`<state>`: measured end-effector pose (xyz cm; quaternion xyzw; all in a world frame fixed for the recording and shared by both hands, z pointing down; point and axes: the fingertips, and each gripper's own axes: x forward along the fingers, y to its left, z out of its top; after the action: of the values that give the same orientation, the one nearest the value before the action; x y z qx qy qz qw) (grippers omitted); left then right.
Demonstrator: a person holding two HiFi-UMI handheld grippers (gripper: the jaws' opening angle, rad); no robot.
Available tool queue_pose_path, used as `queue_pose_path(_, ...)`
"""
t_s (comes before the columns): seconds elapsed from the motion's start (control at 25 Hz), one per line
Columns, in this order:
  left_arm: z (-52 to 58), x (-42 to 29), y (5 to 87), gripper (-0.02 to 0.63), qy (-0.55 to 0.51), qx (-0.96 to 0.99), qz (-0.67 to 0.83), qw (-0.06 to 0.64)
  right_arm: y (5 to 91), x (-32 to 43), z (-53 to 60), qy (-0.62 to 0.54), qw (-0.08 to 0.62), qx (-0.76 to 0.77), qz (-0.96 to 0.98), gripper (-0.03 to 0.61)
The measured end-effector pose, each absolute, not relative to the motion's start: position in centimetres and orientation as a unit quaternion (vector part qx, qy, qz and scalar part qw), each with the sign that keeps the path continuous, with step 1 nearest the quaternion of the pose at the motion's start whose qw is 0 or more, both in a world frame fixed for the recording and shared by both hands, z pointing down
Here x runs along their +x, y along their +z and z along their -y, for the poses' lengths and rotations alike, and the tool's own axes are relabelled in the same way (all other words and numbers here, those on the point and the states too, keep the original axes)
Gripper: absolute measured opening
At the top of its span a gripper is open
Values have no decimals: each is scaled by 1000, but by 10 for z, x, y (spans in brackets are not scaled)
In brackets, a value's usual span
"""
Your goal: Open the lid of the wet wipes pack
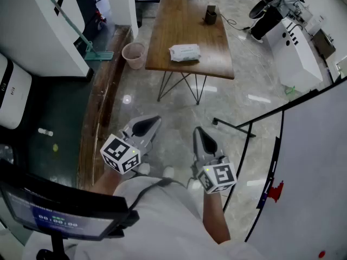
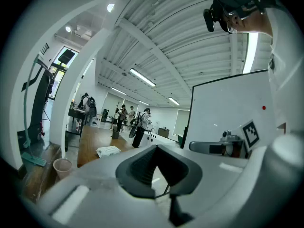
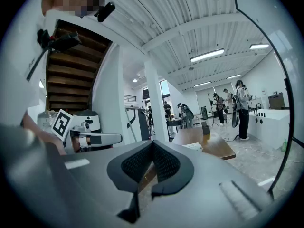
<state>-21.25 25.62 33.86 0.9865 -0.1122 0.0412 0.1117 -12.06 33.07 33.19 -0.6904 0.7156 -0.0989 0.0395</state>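
Note:
The white wet wipes pack [image 1: 184, 52] lies flat, lid down, on a brown wooden table [image 1: 190, 20] far ahead of me. In the left gripper view the wet wipes pack [image 2: 108, 151] shows small on the table [image 2: 92, 139]. The right gripper view has the pack [image 3: 194, 147] just past its jaws. My left gripper [image 1: 153, 119] and right gripper [image 1: 198, 131] are held side by side over the floor, well short of the table. Both point level toward it, jaws closed together and empty. Left gripper [image 2: 156, 147] and right gripper [image 3: 153, 144] show the same in their own views.
A dark cup [image 1: 210, 15] stands at the table's far end. A pink bucket [image 1: 133, 54] and a green squeegee [image 1: 97, 54] sit left of the table. A whiteboard [image 1: 314, 161] on a stand is at my right, a monitor [image 1: 59, 215] at my lower left. People stand at the room's far side [image 2: 137, 125].

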Motion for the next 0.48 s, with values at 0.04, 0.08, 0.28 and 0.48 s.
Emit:
queue_pose_path(0.04, -257, -212, 337, 5, 41, 987, 110, 113, 332, -122, -331, -100, 36, -688, -718, 8)
queue_pose_path(0.08, -257, -211, 335, 5, 40, 987, 109, 114, 332, -123, -331, -100, 33, -686, -720, 8)
queue_pose_path(0.28, -257, -202, 327, 5, 42, 987, 106, 111, 327, -117, -329, -114, 42, -685, -719, 8)
queue_pose_path(0.48, -262, -186, 324, 5, 46, 987, 111, 108, 331, -105, -334, -139, 69, -660, -735, 8)
